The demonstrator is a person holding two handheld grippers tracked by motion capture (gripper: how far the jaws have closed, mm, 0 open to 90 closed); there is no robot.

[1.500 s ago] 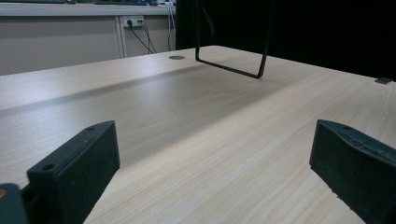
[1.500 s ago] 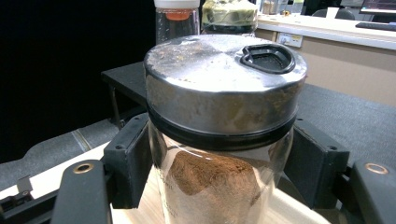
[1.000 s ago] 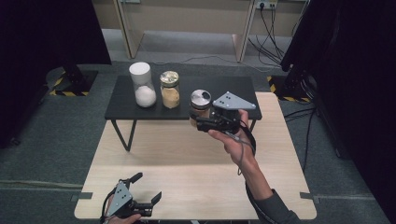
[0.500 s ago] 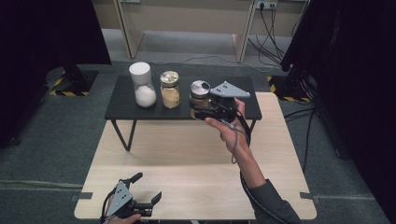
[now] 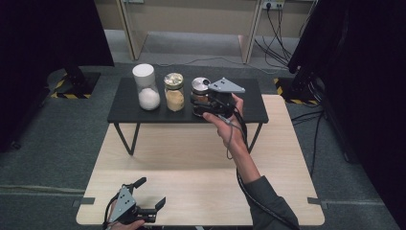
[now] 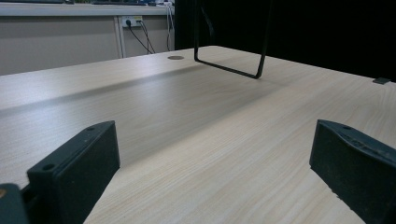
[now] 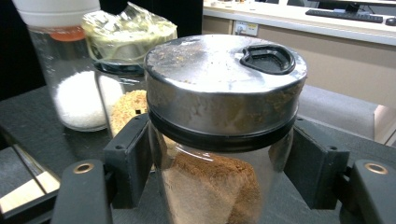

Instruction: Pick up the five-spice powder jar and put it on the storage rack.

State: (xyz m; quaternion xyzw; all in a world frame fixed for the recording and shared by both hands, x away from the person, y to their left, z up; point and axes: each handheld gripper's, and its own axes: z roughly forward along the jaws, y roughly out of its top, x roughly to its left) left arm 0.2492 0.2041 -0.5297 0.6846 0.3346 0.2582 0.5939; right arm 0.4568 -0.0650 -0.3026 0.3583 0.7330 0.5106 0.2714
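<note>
A glass jar (image 7: pixel 224 116) of brown powder with a metal lid (image 5: pixel 201 85) is over the right part of the black shelf (image 5: pixel 124 108). My right gripper (image 5: pixel 198 106) is shut on its body just under the lid, and both pads (image 7: pixel 133 154) press the glass. I cannot tell whether its base touches the shelf. My left gripper (image 5: pixel 152 191) lies open near the front left edge of the wooden table (image 5: pixel 191 163), and in the left gripper view the left gripper (image 6: pixel 210 172) has nothing between its jaws.
Two more jars stand on the shelf left of the held one: a white-capped jar (image 5: pixel 145 91) of white powder and a jar (image 5: pixel 174 91) of yellow powder with a plastic-covered top. The shelf's wire leg (image 6: pixel 233 70) stands on the table. Cables run along the back wall.
My right gripper has carried the brown-powder jar farther back over the shelf, closer to the yellow-powder jar. The left gripper has stayed where it was.
</note>
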